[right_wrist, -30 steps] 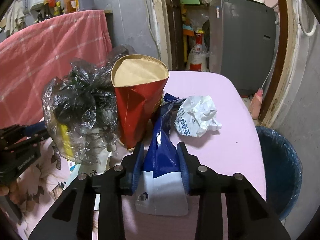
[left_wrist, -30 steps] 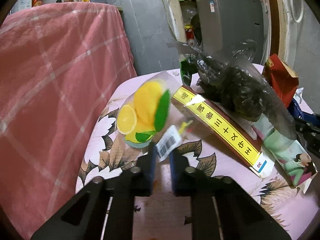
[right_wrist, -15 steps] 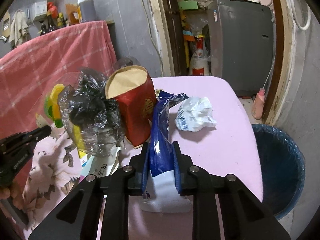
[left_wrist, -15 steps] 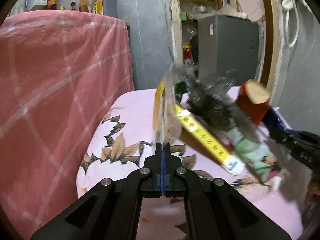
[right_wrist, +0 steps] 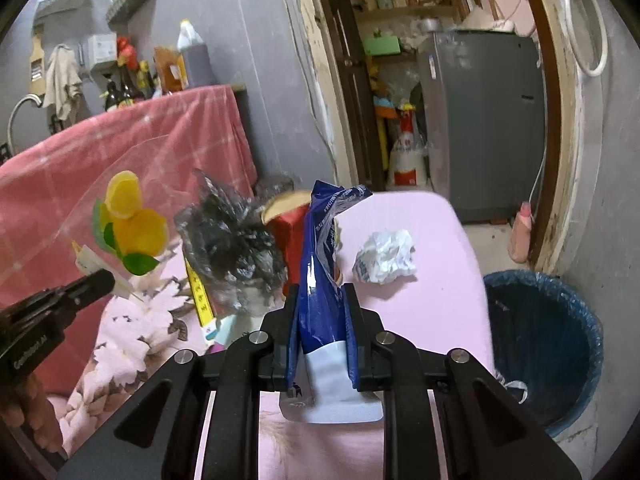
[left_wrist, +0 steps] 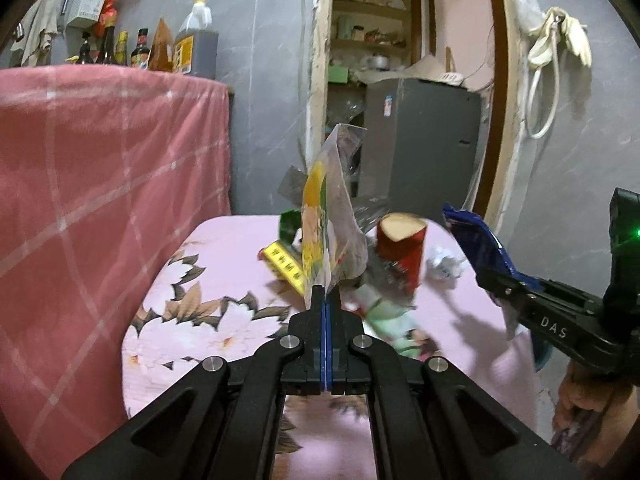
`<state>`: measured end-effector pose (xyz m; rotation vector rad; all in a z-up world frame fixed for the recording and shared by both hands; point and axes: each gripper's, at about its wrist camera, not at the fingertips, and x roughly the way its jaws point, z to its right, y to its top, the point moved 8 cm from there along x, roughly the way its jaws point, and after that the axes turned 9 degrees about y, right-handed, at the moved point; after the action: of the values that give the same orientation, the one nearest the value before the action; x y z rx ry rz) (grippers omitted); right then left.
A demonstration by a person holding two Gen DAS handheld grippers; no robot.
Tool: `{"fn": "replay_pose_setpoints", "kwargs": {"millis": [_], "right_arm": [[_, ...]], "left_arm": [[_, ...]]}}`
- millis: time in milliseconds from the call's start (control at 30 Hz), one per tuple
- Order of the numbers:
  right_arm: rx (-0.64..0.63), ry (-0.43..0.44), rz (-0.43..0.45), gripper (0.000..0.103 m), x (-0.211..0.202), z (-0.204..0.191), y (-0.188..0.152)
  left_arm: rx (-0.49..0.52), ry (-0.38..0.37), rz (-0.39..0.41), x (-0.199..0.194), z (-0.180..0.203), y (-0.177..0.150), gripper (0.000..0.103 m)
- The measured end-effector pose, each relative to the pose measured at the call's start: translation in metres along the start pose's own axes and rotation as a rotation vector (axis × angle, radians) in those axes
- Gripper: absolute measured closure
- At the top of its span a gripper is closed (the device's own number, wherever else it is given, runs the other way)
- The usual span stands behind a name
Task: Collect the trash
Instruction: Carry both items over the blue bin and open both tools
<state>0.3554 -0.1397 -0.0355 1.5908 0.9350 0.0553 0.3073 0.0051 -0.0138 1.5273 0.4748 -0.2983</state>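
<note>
My left gripper (left_wrist: pixel 325 294) is shut on a clear lemon-print bag (left_wrist: pixel 320 220) and holds it above the pink table; the bag also shows in the right wrist view (right_wrist: pixel 132 228). My right gripper (right_wrist: pixel 322 300) is shut on a blue and white snack bag (right_wrist: pixel 320 264), lifted off the table; the same bag shows in the left wrist view (left_wrist: pixel 480 248). On the table lie a crumpled clear-and-black plastic bag (right_wrist: pixel 236 240), a red carton (left_wrist: pixel 400 252), a yellow-labelled box (left_wrist: pixel 286 268) and a crumpled white paper ball (right_wrist: pixel 384 256).
A blue-lined trash bin (right_wrist: pixel 540 340) stands on the floor right of the table (right_wrist: pixel 452 280). A pink checked cloth (left_wrist: pixel 100 200) covers furniture on the left. A grey fridge (right_wrist: pixel 484 120) stands behind in the doorway.
Both grippers closed on their bags and lifted them off the table. The left gripper's lemon bag now hangs edge-on; the right gripper rose and the bin came further into view.
</note>
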Motion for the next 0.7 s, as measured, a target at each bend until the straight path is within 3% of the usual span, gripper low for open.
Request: {"fn": "replay_pose_setpoints", "kwargs": {"millis": [367, 700], "right_arm": [[-0.051, -0.007, 0.166, 0.086, -0.047, 0.005, 0.021], [-0.032, -0.102, 0.25, 0.086, -0.091, 0.05, 0.022]], "left_arm": [[-0.004, -0.1, 0.11, -0.031, 0.047, 0.018, 0.103], [0.004, -0.228, 0.116, -0.027, 0.117, 0.023, 0.103]]}}
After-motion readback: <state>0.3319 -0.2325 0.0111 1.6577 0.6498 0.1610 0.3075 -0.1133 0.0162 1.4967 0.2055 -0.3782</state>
